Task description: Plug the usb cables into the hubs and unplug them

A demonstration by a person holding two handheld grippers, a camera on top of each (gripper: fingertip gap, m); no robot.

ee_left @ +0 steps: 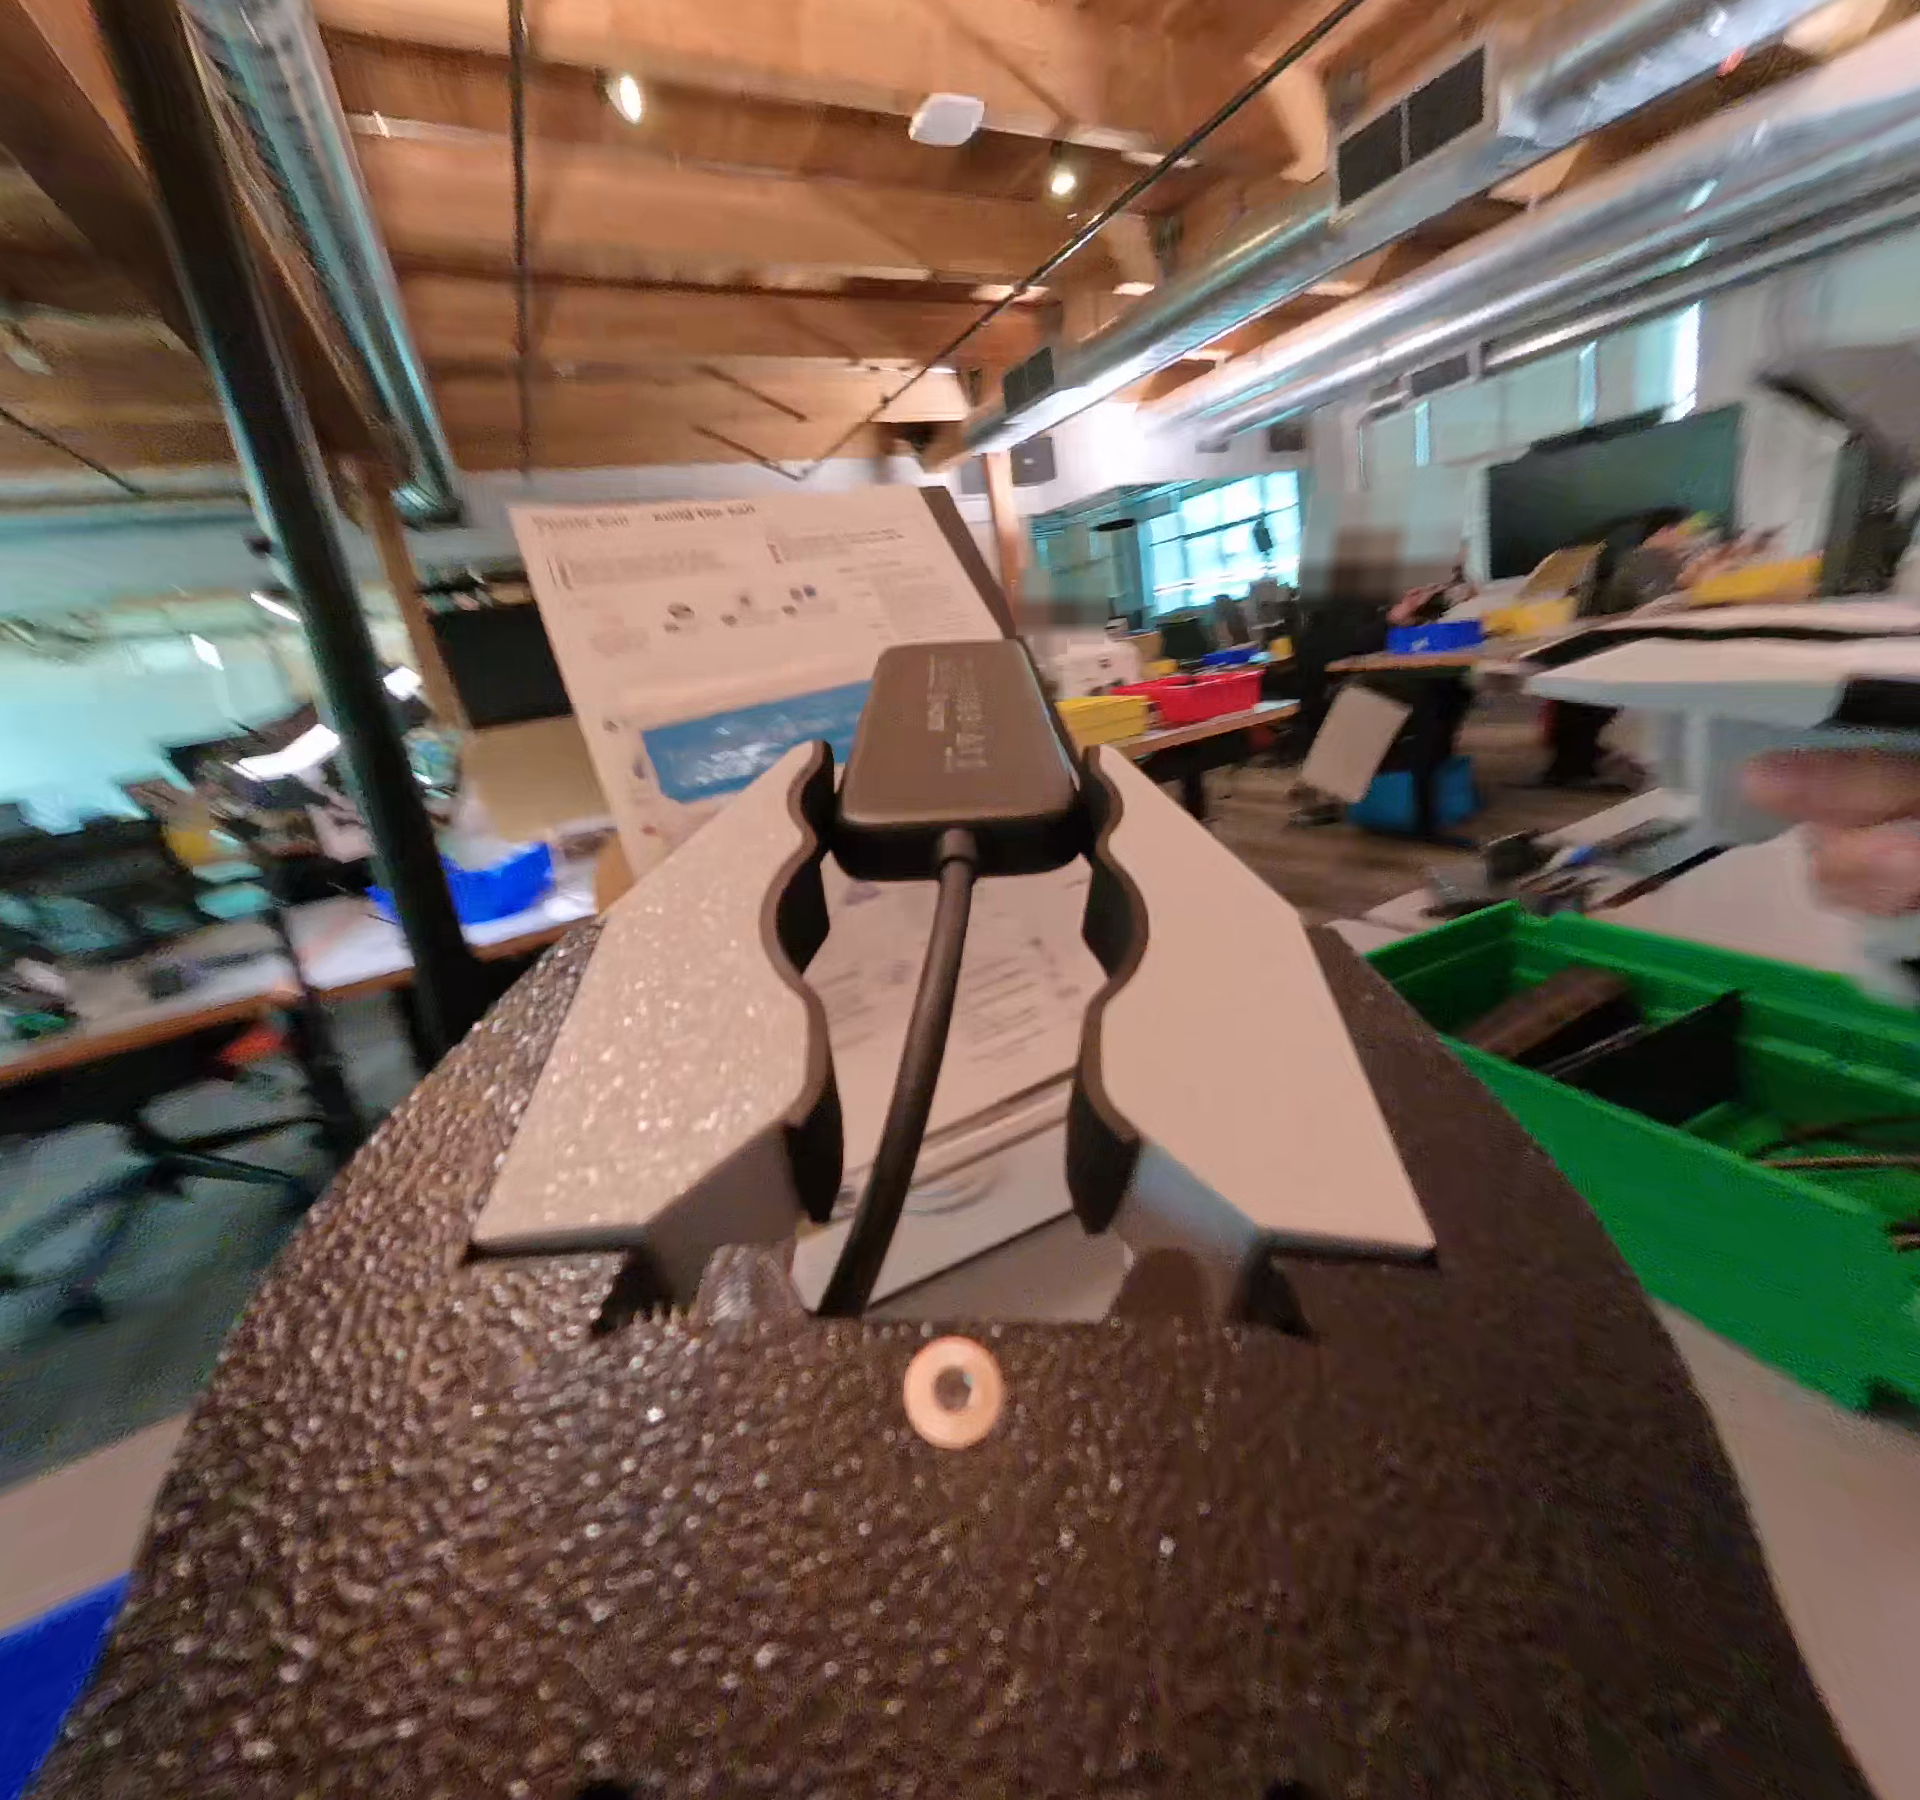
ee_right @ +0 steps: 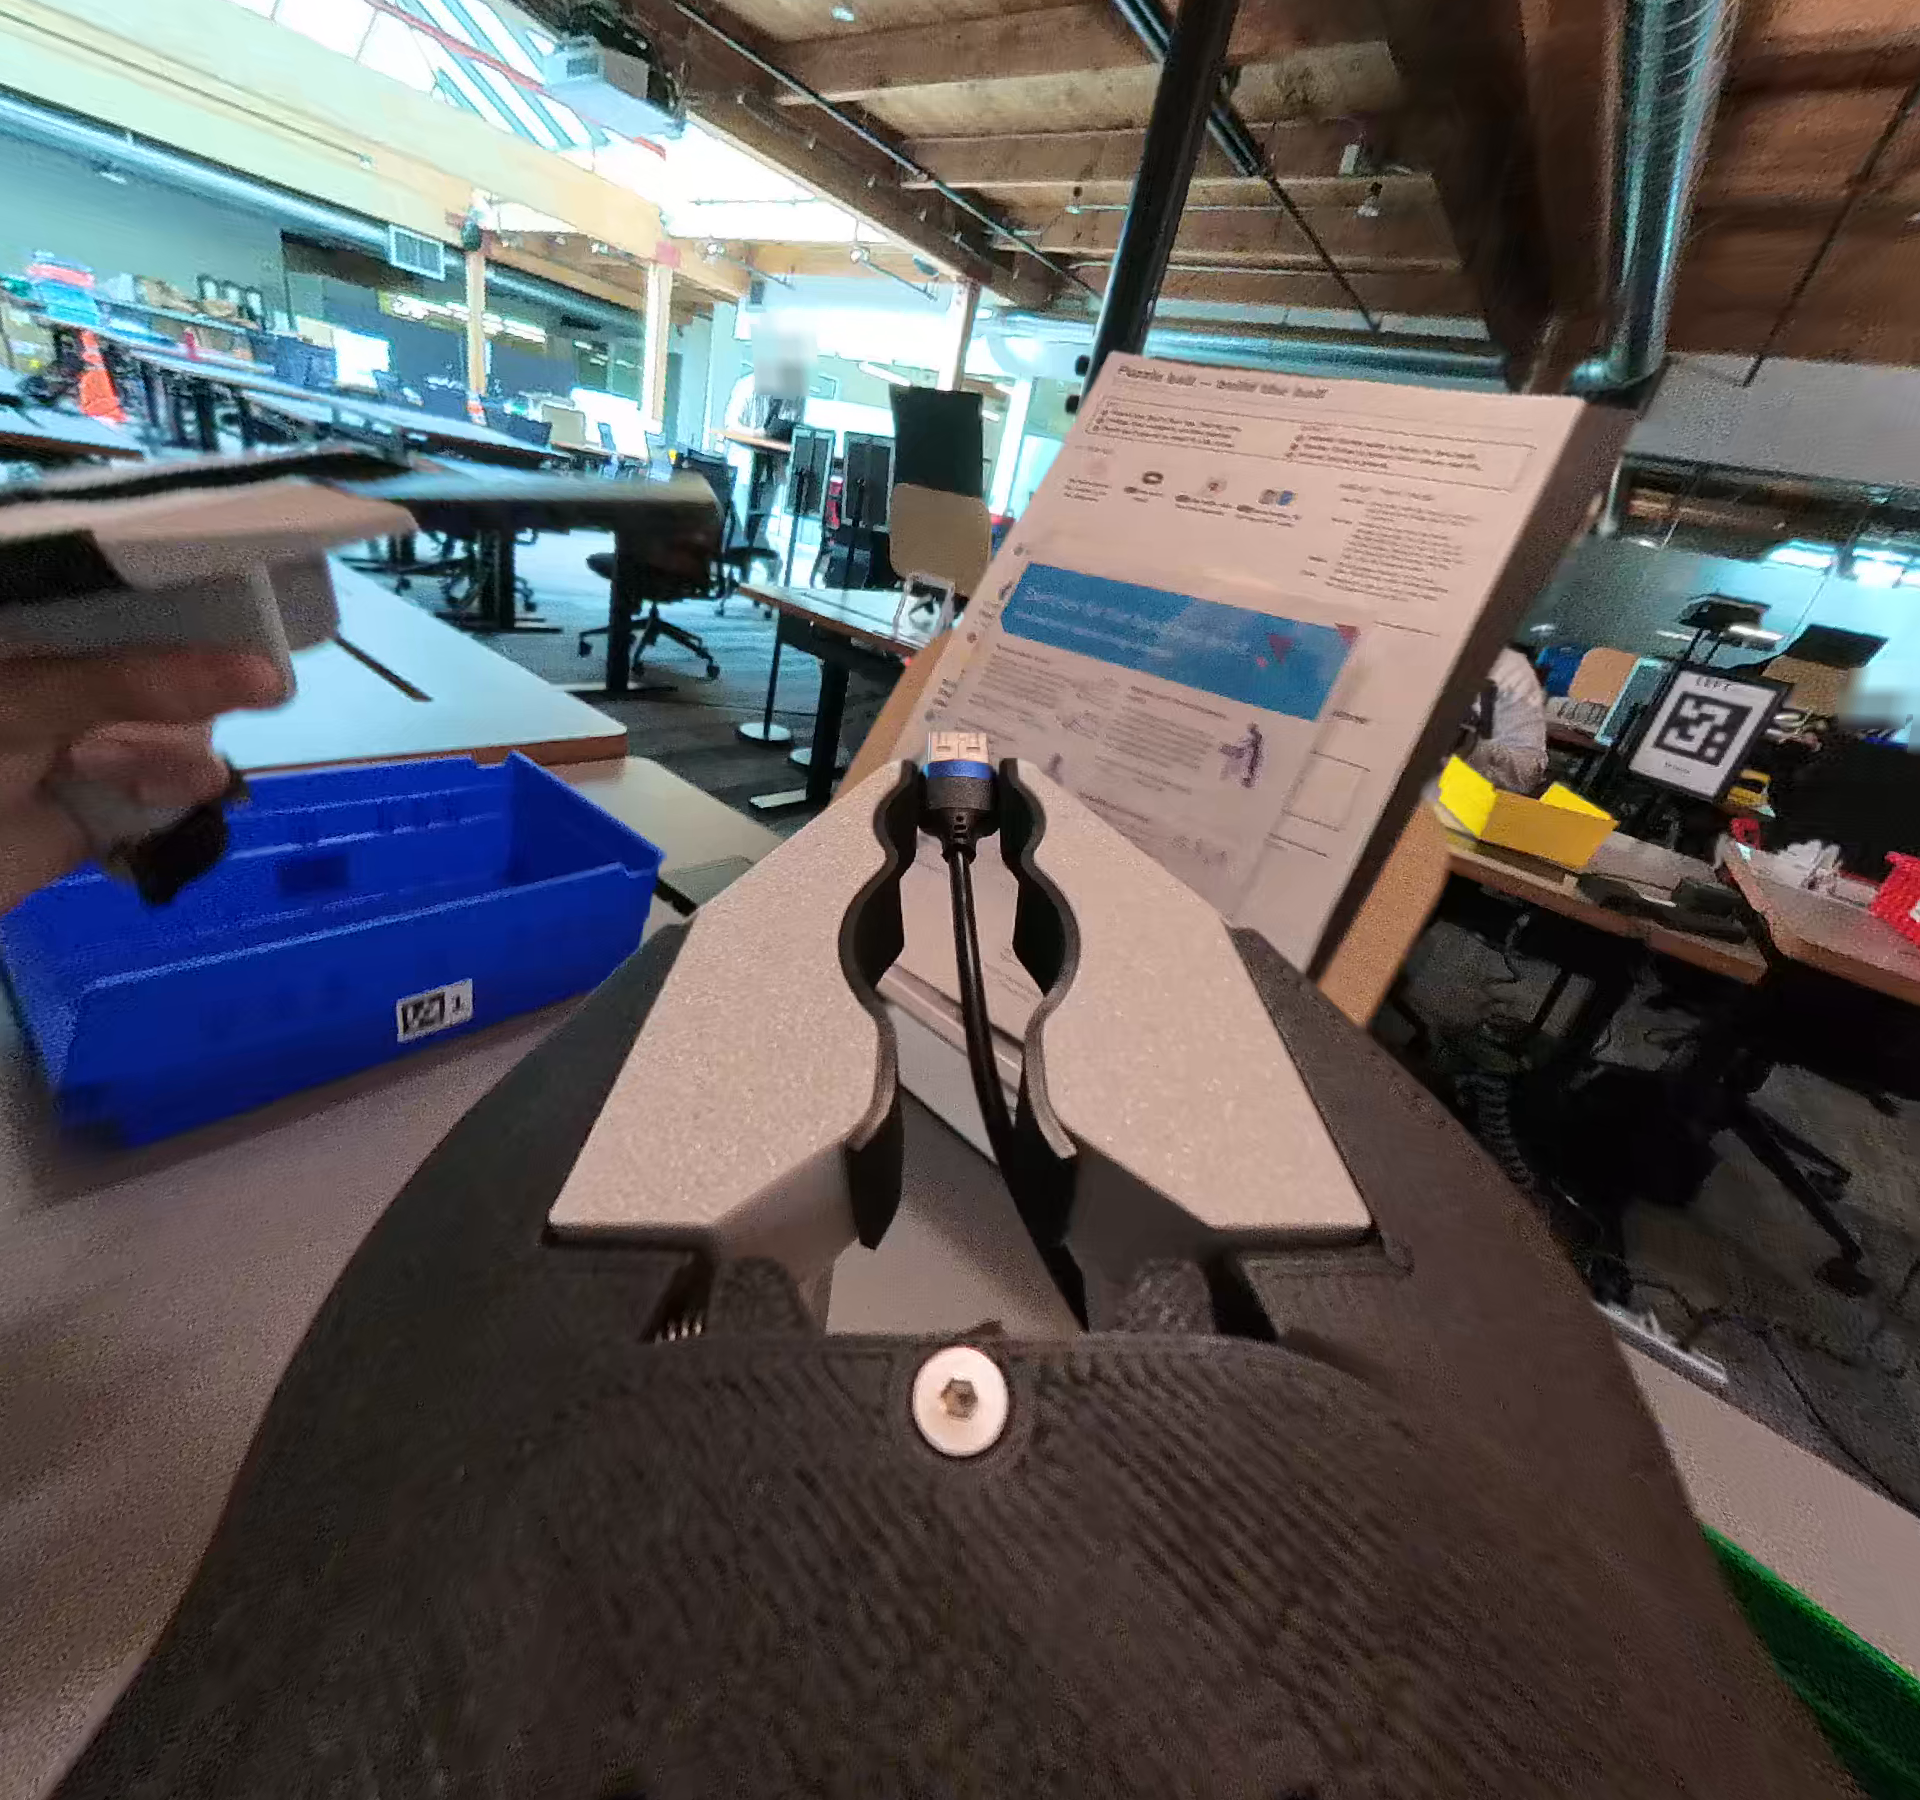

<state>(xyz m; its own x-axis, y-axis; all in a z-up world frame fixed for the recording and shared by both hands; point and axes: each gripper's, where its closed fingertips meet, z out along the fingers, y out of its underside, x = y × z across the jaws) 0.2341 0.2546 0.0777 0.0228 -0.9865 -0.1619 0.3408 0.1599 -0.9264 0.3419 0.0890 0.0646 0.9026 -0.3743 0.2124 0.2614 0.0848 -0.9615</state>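
In the left wrist view my left gripper [ee_left: 958,794] is shut on a dark grey USB hub [ee_left: 961,727]. The hub sticks out forward and up past the fingertips, and its black cord [ee_left: 914,1054] runs back between the fingers. In the right wrist view my right gripper [ee_right: 961,794] is shut on a black USB cable plug [ee_right: 958,784] with a blue ring and a silver metal end pointing forward. Its black cable [ee_right: 982,1012] trails back between the fingers. The right gripper shows blurred at the right edge of the left wrist view [ee_left: 1766,680], and the left gripper at the left edge of the right wrist view [ee_right: 177,545]. Hub and plug are apart.
A propped-up board with printed sheets [ee_left: 758,628] stands just ahead, also in the right wrist view [ee_right: 1247,628]. A green bin [ee_left: 1683,1127] with dark items lies right. A blue bin [ee_right: 332,929] sits left on the grey table [ee_right: 208,1262]. A black pole [ee_left: 270,462] rises at left.
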